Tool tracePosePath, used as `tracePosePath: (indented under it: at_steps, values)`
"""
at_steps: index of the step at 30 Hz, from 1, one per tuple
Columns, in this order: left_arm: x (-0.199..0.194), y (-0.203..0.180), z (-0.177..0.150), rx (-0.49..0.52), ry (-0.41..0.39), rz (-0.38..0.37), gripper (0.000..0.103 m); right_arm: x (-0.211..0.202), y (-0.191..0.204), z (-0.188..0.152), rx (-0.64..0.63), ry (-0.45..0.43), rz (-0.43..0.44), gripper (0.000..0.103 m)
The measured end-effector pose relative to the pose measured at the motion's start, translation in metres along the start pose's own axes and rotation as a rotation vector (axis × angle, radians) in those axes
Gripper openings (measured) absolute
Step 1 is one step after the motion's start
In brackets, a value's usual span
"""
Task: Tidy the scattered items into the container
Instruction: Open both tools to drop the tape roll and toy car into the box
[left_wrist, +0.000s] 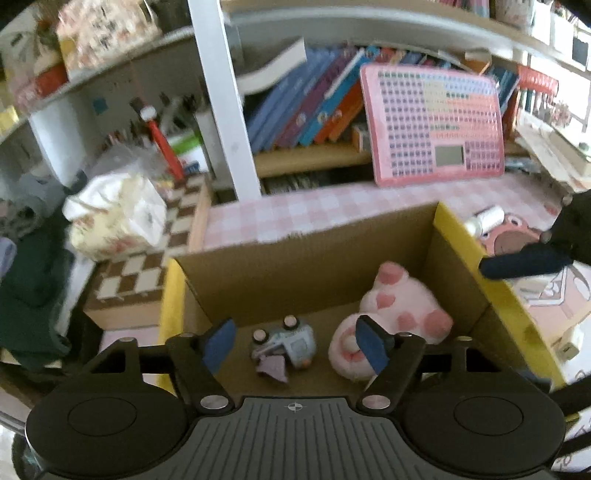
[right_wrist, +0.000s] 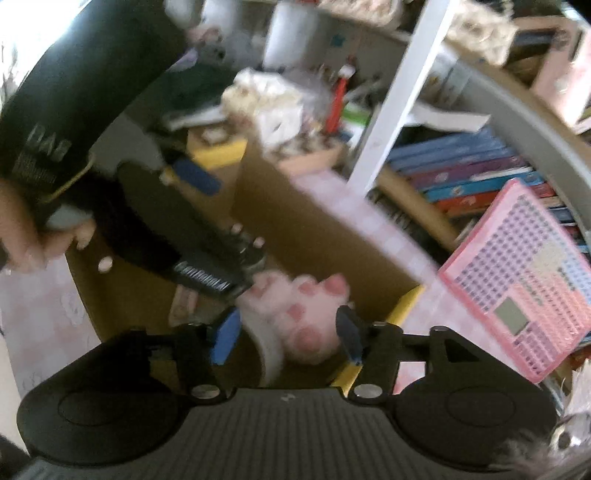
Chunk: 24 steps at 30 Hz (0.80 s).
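An open cardboard box (left_wrist: 295, 258) with yellow flaps holds a pink plush paw (left_wrist: 402, 310) and a small grey-blue toy car (left_wrist: 288, 343). My left gripper (left_wrist: 295, 345) is open and empty, hovering over the box with its fingers either side of the toy car. My right gripper (right_wrist: 288, 332) is open above the box's yellow edge (right_wrist: 406, 302), with the plush paw (right_wrist: 306, 306) lying between and below its fingers, not gripped. The left gripper's body (right_wrist: 177, 221) shows over the box in the right wrist view.
The box stands on a pink checked tablecloth (left_wrist: 295, 214). A pink keyboard toy (left_wrist: 436, 125) leans on a bookshelf behind. A round pink mirror (left_wrist: 513, 240) and a white bottle (left_wrist: 484, 218) lie right of the box. A checkerboard box (left_wrist: 155, 258) with a plastic bag is left.
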<state>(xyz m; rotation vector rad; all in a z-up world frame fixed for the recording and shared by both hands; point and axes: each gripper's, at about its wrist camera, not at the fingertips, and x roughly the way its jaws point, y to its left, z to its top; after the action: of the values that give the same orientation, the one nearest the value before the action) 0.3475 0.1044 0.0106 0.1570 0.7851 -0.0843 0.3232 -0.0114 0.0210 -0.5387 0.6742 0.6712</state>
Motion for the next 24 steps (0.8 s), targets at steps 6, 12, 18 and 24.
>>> tracePosePath:
  at_steps: [6, 12, 18, 24]
  values:
    - [-0.059, 0.0, -0.001, 0.009, -0.139, -0.014, 0.08, -0.044, -0.002, 0.002, 0.101, -0.099, -0.024, 0.057]
    - [-0.115, 0.008, -0.015, -0.003, -0.24, -0.007, 0.086, -0.085, 0.012, -0.006, 0.146, -0.155, -0.039, 0.057]
    - [-0.149, 0.012, -0.054, -0.067, -0.275, -0.029, 0.097, -0.115, 0.019, -0.025, 0.318, -0.222, -0.09, 0.059]
    - [-0.164, 0.005, -0.106, -0.134, -0.222, -0.015, 0.098, -0.128, 0.045, -0.055, 0.404, -0.204, -0.128, 0.067]
